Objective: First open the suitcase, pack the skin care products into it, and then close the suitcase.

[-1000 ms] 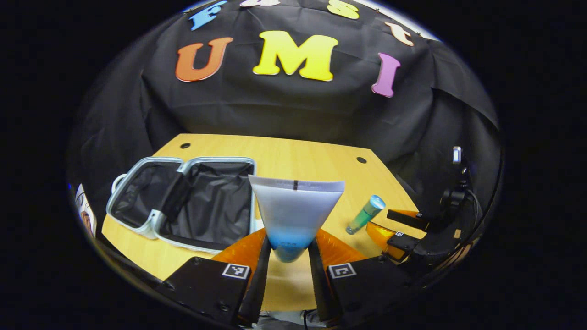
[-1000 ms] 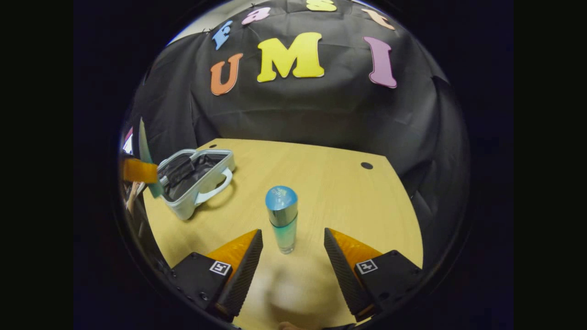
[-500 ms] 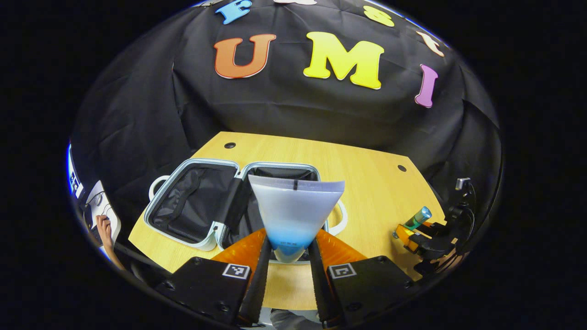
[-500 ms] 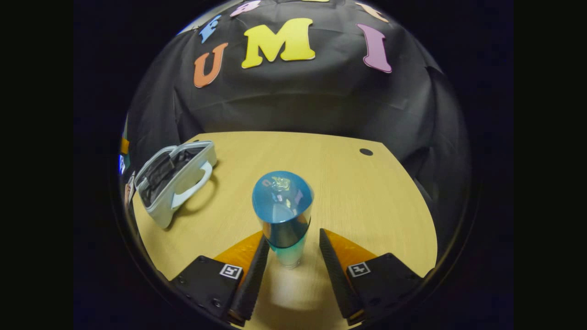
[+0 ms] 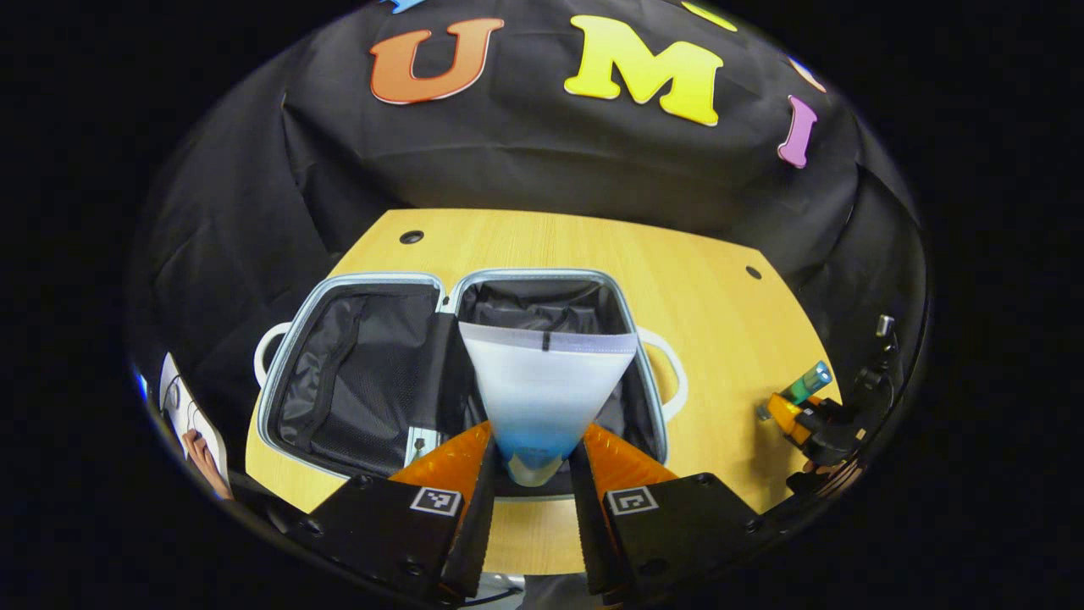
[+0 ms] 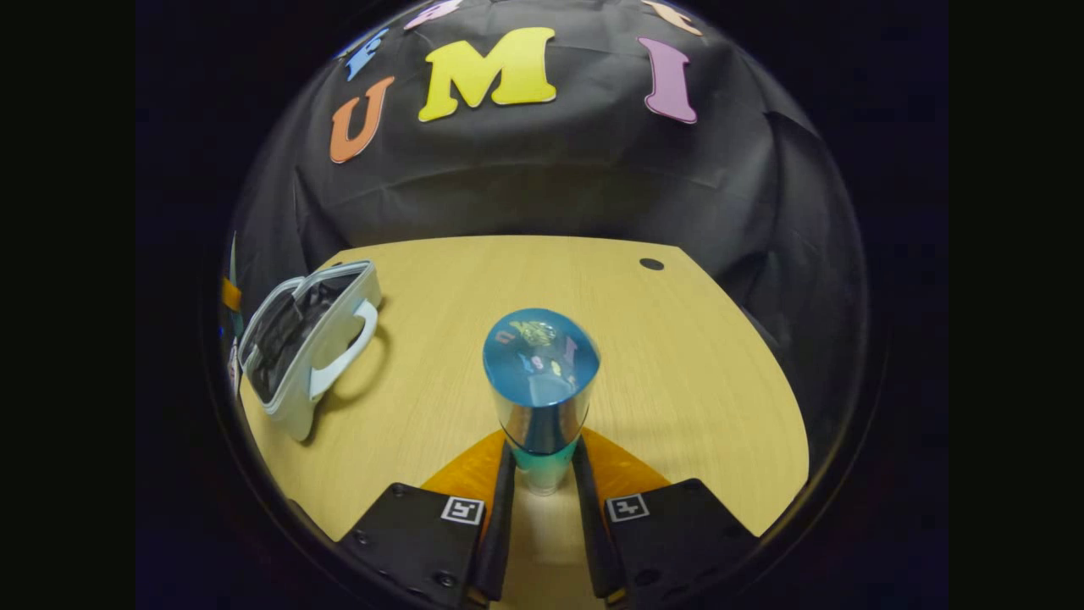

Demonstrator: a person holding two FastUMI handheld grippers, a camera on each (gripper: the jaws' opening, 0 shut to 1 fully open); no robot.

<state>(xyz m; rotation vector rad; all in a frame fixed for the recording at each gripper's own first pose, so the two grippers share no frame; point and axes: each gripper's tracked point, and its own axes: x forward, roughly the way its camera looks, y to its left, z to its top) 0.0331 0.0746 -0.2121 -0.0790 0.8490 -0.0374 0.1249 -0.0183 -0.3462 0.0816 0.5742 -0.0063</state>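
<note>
One bench (image 5: pixel 728 322) carries one open suitcase (image 5: pixel 364 373), two halves flat, at 9 o'clock in the right gripper view. One tube (image 5: pixel 546 390), clamped in the left tongs (image 5: pixel 529 466), hangs over its right half. One bottle (image 6: pixel 542 398) is gripped by the right tongs (image 6: pixel 544 491).

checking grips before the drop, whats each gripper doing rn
Left gripper: closed on the white-and-blue tube, above the open suitcase.
Right gripper: closed on the teal bottle.
</note>
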